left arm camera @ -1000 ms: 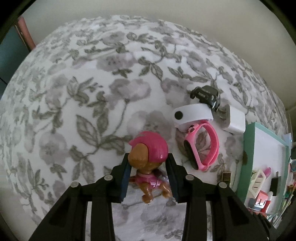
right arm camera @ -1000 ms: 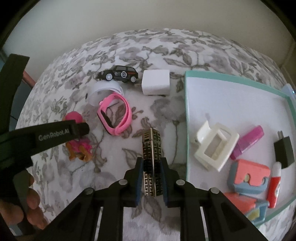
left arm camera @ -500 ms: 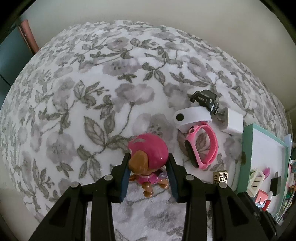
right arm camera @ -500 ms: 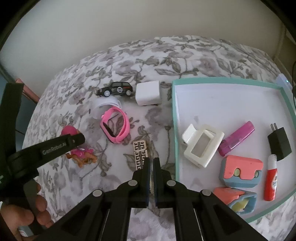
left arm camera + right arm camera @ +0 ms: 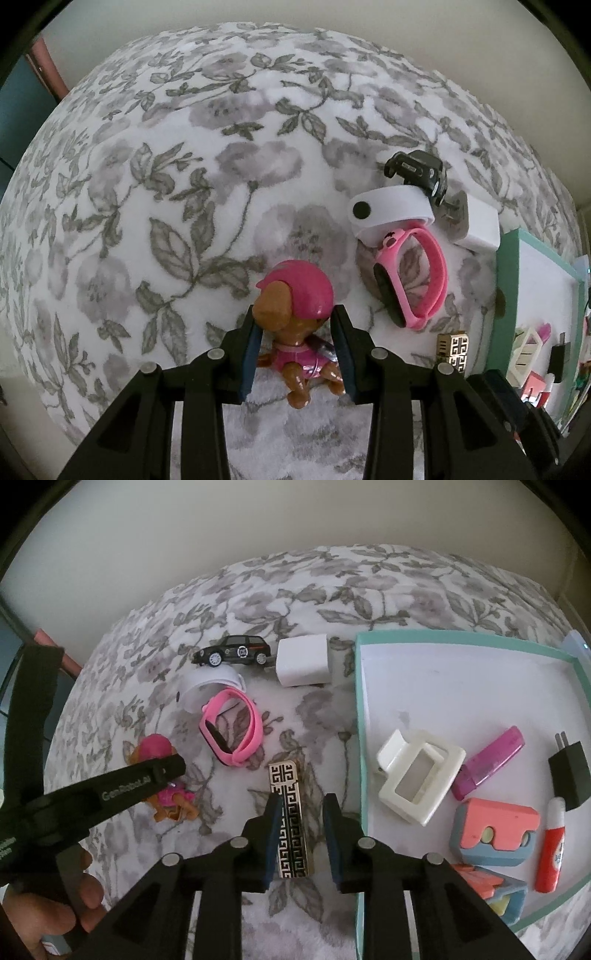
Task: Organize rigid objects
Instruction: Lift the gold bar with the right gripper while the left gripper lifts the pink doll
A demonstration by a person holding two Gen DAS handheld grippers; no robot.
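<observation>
While the left gripper (image 5: 297,343) clamped the toy pup (image 5: 295,325), the right gripper's (image 5: 301,821) just-parted jaws straddled a patterned lighter (image 5: 290,819), untouched.

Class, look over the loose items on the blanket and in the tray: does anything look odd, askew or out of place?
The toy dog lies on its back instead of standing, pinched in the left gripper. The gold lighter lies flat on the blanket beside the tray, between the right gripper's open fingers.
</observation>
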